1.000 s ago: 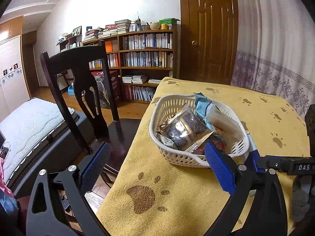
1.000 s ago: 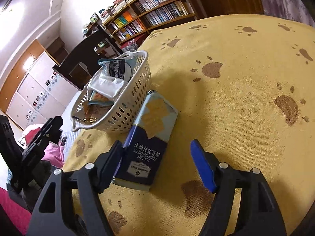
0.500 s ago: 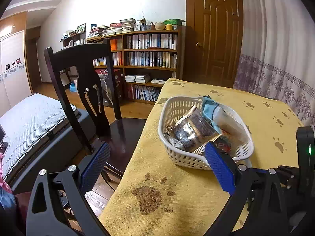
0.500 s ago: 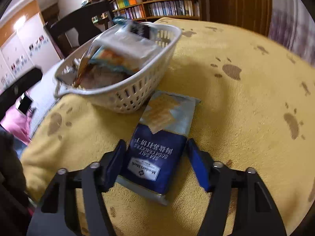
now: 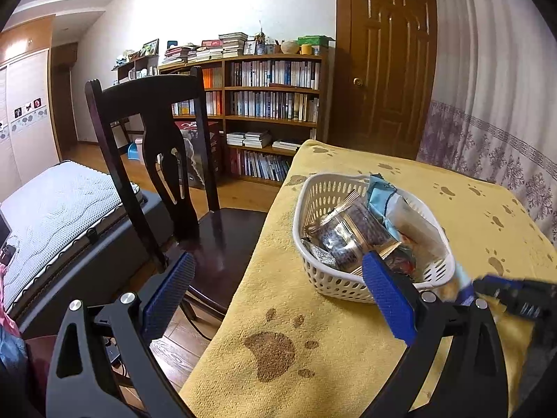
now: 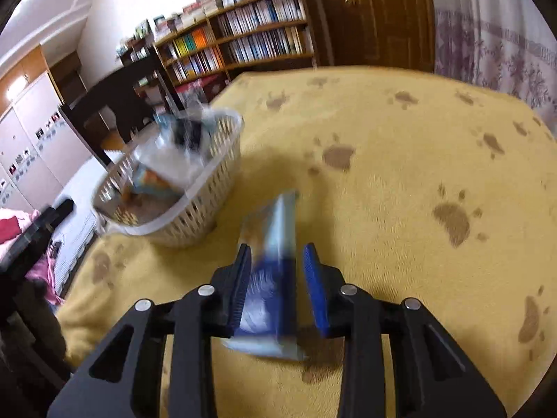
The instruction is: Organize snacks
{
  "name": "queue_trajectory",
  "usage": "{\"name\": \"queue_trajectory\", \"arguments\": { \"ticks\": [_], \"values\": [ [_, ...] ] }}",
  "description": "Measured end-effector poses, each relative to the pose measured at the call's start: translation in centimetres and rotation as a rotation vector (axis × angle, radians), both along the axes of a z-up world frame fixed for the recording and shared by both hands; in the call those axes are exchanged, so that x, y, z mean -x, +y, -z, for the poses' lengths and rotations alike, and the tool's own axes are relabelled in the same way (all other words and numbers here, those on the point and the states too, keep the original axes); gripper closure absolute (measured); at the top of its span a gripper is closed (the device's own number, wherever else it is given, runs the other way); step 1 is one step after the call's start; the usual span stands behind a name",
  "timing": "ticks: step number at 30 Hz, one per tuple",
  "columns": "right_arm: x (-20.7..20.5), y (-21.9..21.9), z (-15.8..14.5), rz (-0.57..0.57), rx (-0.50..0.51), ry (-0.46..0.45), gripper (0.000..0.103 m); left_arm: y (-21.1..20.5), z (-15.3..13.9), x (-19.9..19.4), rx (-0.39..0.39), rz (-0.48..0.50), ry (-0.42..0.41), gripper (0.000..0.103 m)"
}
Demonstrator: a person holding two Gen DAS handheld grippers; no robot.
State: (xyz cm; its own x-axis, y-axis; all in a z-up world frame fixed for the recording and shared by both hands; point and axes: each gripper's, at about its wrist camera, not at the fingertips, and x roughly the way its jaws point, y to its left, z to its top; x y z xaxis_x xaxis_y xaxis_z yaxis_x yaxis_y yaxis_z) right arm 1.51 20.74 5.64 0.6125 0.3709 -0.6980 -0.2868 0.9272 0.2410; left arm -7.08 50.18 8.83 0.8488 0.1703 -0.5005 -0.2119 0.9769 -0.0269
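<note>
The right gripper (image 6: 276,278) points forward from the frame's bottom, fingers narrowed around a blue cracker pack (image 6: 269,268), blurred, lower centre, just beside the basket (image 6: 195,223). The left gripper (image 5: 278,296) hangs spread wide, empty, before the basket (image 5: 334,285).

Colours and patterns in front of you

Your counter (image 6: 400,160) wears a mustard-yellow cloth printed with brown paw prints. The basket (image 5: 334,284) is creamy white with a slotted lattice wall, and holds a pale blue packet (image 5: 381,198) and a dark, shiny one (image 5: 348,237). The cracker pack (image 6: 271,264) between your right gripper's (image 6: 278,278) jaws runs from dark blue to pale blue. Both grippers are black with blue ribbed pads (image 5: 388,294). The chair (image 5: 149,146) is dark brown.
</note>
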Motion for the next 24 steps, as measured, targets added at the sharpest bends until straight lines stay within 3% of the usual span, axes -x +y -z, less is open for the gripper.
{"name": "queue_trajectory", "arguments": {
  "ticks": [5,6,7,9,15,17,18,20,24],
  "values": [
    [0.0,1.4,-0.5,-0.051,0.056,-0.017,0.069,0.4,-0.1,0.1,0.005,-0.005,-0.01,0.005],
    [0.1,1.6,-0.2,-0.058,0.058,-0.009,0.064,0.5,-0.1,0.1,0.009,-0.008,-0.011,0.005],
    [0.1,1.8,0.2,-0.065,0.059,0.007,0.05,0.7,-0.1,0.2,0.015,-0.013,-0.01,0.005],
    [-0.2,2.3,1.2,-0.064,0.071,0.02,0.041,0.8,0.0,0.2,0.018,-0.018,-0.007,0.005],
    [-0.8,3.8,4.3,-0.064,0.172,0.076,0.041,0.7,0.0,0.2,0.015,-0.015,-0.011,0.005],
    [-0.2,4.5,4.4,-0.072,0.233,0.03,0.045,0.6,0.1,0.2,0.013,-0.014,-0.008,0.005],
    [-0.1,4.5,4.3,-0.065,0.244,0.015,0.053,0.6,0.1,0.1,0.013,-0.014,-0.007,0.005],
    [-0.2,3.9,4.1,-0.055,0.213,0.025,0.053,0.7,0.2,0.1,0.015,-0.017,-0.007,0.005],
    [-0.1,2.2,1.4,0.014,0.157,-0.048,0.053,1.1,0.1,0.1,0.024,-0.028,-0.009,0.005]
  ]
}}
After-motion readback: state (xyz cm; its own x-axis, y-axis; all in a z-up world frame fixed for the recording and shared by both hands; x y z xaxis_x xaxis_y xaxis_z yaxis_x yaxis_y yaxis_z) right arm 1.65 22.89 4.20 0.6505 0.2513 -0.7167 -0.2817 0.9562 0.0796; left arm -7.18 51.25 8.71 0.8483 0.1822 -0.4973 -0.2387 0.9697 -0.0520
